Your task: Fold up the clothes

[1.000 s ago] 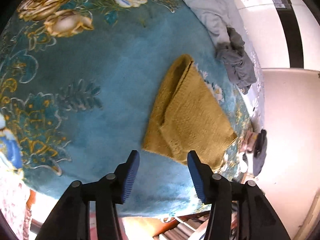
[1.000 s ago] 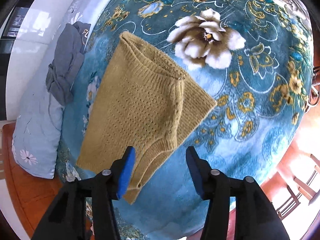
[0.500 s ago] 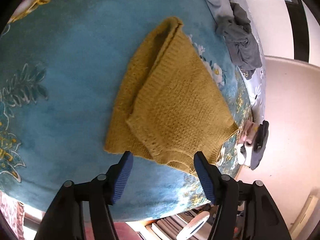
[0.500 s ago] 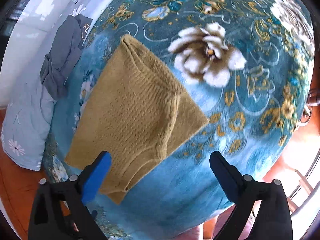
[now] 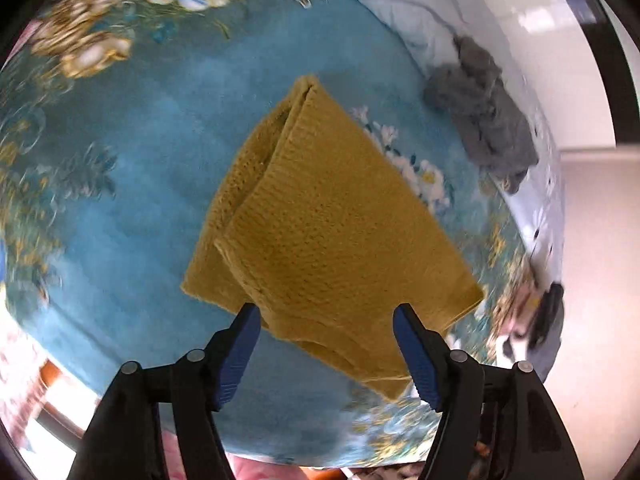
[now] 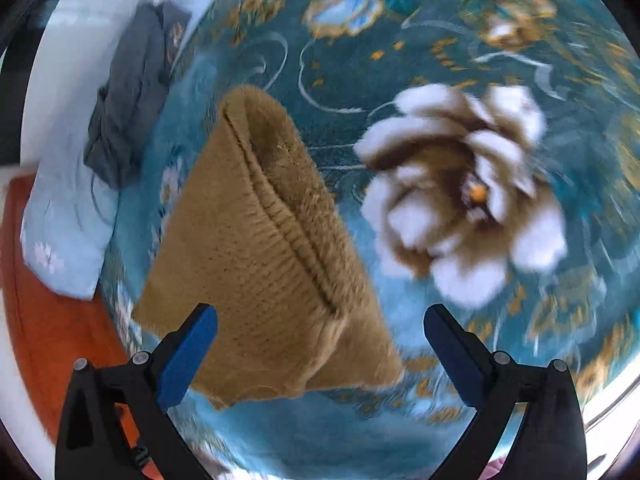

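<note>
A mustard-yellow knitted sweater [image 5: 336, 224] lies folded on a teal flowered blanket [image 5: 144, 152]. My left gripper [image 5: 326, 320] hovers over the sweater's near hem with its jaws opening. The hem shows between the blue pads, which do not touch it. In the right wrist view the same sweater [image 6: 256, 264] shows its ribbed fold seam running toward me. My right gripper [image 6: 320, 320] hangs over the near corner, jaws very wide and still opening, with the pads clear of the knit.
A crumpled grey garment [image 5: 484, 128] [image 6: 128, 96] lies at the bed's far side against a pale blue pillow [image 6: 68, 232]. Beyond the bed edge are an orange-brown floor [image 6: 48, 340] and dark footwear [image 5: 544, 320]. A white wall [image 5: 560, 60] runs behind.
Both grippers' jaws have spread, the right much wider. Both have closed in on the sweater's near edge, and the right has dropped lower, so the sweater looks larger.
</note>
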Tool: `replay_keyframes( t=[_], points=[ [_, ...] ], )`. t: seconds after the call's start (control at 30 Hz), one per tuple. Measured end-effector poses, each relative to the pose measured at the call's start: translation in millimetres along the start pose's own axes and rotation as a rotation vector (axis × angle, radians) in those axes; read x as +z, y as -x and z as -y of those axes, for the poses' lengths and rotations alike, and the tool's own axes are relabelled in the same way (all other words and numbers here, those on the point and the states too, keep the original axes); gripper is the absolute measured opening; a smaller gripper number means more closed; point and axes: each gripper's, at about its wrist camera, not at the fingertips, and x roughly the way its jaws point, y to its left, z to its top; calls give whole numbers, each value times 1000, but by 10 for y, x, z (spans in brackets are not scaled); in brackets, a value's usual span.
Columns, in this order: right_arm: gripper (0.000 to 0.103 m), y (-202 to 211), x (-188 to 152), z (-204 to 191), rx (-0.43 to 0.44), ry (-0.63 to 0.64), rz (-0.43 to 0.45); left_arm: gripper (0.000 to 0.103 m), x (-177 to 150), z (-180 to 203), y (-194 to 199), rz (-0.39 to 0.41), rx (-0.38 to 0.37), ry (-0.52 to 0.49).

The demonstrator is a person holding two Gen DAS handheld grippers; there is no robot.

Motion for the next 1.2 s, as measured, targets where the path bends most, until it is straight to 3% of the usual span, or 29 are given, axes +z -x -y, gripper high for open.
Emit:
replay_keyframes(
  t=[0.13, 0.27, 0.33, 0.4, 0.57, 0.63, 0.7, 0.8, 1.03, 1.2],
  points=[
    [103, -313, 159, 18, 53, 92, -136, 73, -216, 101, 81, 12, 71, 26],
    [102, -532, 141, -34, 82, 140, -194, 73, -304, 170, 180, 31, 122, 53],
    [95, -620, 141, -37, 85, 121, -213, 73, -324, 197, 220, 38, 142, 67],
    [79, -664, 159, -55, 81, 114, -212, 73, -341, 231, 267, 47, 161, 69],
    [68, -743, 183, -84, 35, 93, -220, 73, -376, 273, 420, 75, 164, 59],
    [59, -759, 181, -108, -3, 82, -225, 73, -374, 248, 471, 84, 160, 65],
    [38, -761, 177, -125, -28, 73, -228, 73, -362, 186, 511, 88, 151, 85],
    [21, -721, 149, -196, -22, 72, -215, 73, -348, 92, 574, 94, 130, 114],
    [18, -565, 11, -553, -46, 131, -171, 73, -219, -234, 726, 110, 47, 134],
    [18, -426, -43, -856, -102, 170, -108, 73, 31, -599, 734, 79, -17, 147]
  ],
)
